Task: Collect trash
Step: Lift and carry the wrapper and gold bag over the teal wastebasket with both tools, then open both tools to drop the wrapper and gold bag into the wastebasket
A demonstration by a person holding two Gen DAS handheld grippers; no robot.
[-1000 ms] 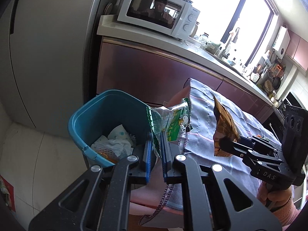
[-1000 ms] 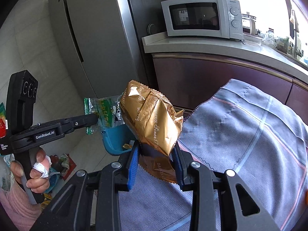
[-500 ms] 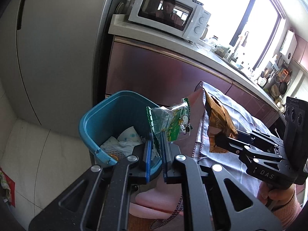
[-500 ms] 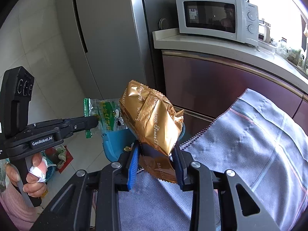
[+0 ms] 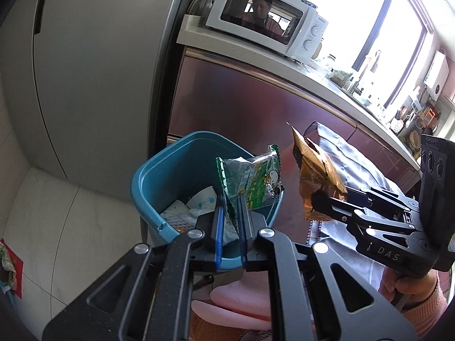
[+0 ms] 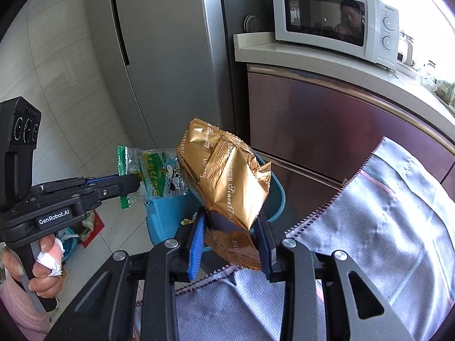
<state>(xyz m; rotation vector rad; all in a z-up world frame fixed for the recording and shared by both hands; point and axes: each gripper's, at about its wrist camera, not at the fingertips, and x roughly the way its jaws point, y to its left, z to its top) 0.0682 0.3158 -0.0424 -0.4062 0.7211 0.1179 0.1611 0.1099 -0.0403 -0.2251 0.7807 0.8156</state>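
Note:
My left gripper (image 5: pixel 229 199) is shut on a green and clear snack wrapper (image 5: pixel 253 180), held above the near rim of a blue bin (image 5: pixel 159 176) that has white crumpled paper inside. In the right wrist view the same wrapper (image 6: pixel 155 174) sticks out of the left gripper (image 6: pixel 133 180). My right gripper (image 6: pixel 231 223) is shut on a gold foil bag (image 6: pixel 224 176), held up over the edge of the blue bin (image 6: pixel 165 216). The gold bag (image 5: pixel 315 176) hangs just right of the green wrapper in the left wrist view, in the right gripper (image 5: pixel 318 199).
A grey-blue cloth (image 6: pixel 384 227) covers a table at the right. Behind the bin stand a steel fridge (image 5: pixel 93 65) and a dark red cabinet (image 5: pixel 241 105) with a white microwave (image 5: pixel 267 25) on its counter. A pink stool seat (image 5: pixel 241 301) and floor litter (image 6: pixel 85 227) lie below.
Both grippers have drifted left toward the bin with their wrappers still held. The bin now sits directly under the green wrapper and the gold bag is nearer its rim.

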